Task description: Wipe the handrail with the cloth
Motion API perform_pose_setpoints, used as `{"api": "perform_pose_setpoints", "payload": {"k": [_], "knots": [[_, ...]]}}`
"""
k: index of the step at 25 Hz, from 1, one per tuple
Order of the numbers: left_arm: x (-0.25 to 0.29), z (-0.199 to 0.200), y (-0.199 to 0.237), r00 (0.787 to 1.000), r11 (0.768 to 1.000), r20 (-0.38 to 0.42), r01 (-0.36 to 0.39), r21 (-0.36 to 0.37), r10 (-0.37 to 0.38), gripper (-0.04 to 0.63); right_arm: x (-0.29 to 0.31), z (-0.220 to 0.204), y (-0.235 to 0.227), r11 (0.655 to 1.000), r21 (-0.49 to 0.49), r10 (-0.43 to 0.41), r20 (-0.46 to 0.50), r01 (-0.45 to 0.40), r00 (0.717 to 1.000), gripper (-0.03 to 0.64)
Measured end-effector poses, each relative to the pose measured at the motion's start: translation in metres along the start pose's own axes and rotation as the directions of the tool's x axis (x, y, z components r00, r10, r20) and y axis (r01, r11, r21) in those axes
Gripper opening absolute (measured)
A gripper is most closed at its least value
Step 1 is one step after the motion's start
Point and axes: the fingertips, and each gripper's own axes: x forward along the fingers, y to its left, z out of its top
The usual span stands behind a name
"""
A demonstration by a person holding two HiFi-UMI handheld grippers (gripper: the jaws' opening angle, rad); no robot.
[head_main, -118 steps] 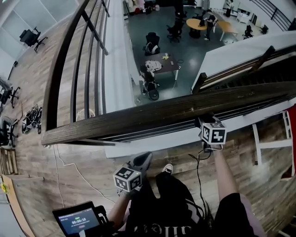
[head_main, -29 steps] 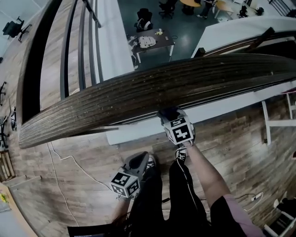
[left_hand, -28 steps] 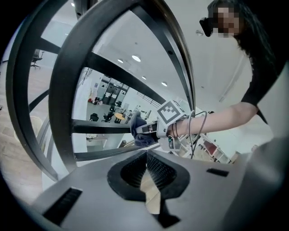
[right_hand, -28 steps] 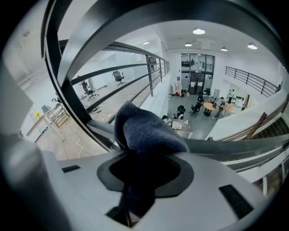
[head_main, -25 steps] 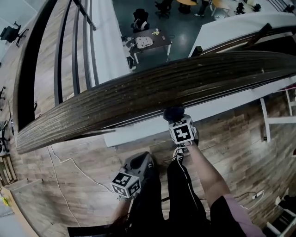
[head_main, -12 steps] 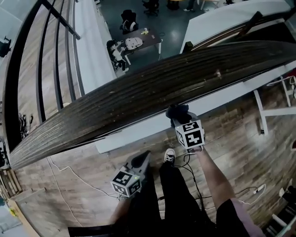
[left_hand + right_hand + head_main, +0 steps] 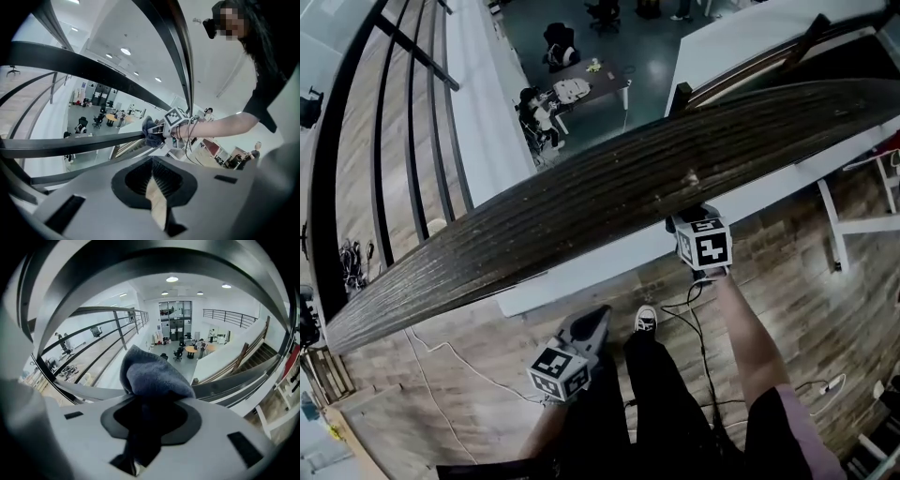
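A long dark wooden handrail (image 7: 581, 202) crosses the head view from lower left to upper right. My right gripper (image 7: 692, 225) is pressed up against the rail's near edge, its marker cube just below it. It is shut on a blue-grey cloth (image 7: 154, 376), which bulges out of the jaws in the right gripper view and is mostly hidden by the rail in the head view. The left gripper view also shows that cloth (image 7: 150, 133) against a rail bar. My left gripper (image 7: 589, 323) hangs low by the person's legs, away from the rail, shut and empty (image 7: 152, 171).
Beyond the rail there is a drop to a lower floor with a table (image 7: 586, 89) and chairs. Black balustrade bars (image 7: 412, 141) run along the left. A cable (image 7: 698, 328) lies on the wooden floor by the person's shoe (image 7: 645, 319). A white frame (image 7: 848, 225) stands at the right.
My right gripper has slid the cloth to the right along the handrail's near edge. My left gripper has stayed low by the legs.
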Motion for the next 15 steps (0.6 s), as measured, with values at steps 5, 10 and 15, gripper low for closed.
{"api": "perform_pose_setpoints", "payload": {"k": [5,10,15], "knots": [[-0.007,-0.005,0.013,0.999,0.999,-0.001,-0.039,-0.019,0.039,0.000,-0.002,0.004,-0.044,0.998,0.012,-0.060,-0.002,0.060,0.998,0.109],[-0.015,-0.003,0.017,0.999,0.998,0.018,-0.050,-0.027,0.050,0.000,-0.007,0.003,-0.055,0.992,0.056,-0.109,-0.009,0.110,0.994,0.109],[-0.023,0.005,0.018,0.998,0.999,0.035,-0.042,-0.021,0.043,0.000,-0.017,0.000,-0.020,0.996,0.042,-0.078,-0.002,0.078,0.997,0.109]]}}
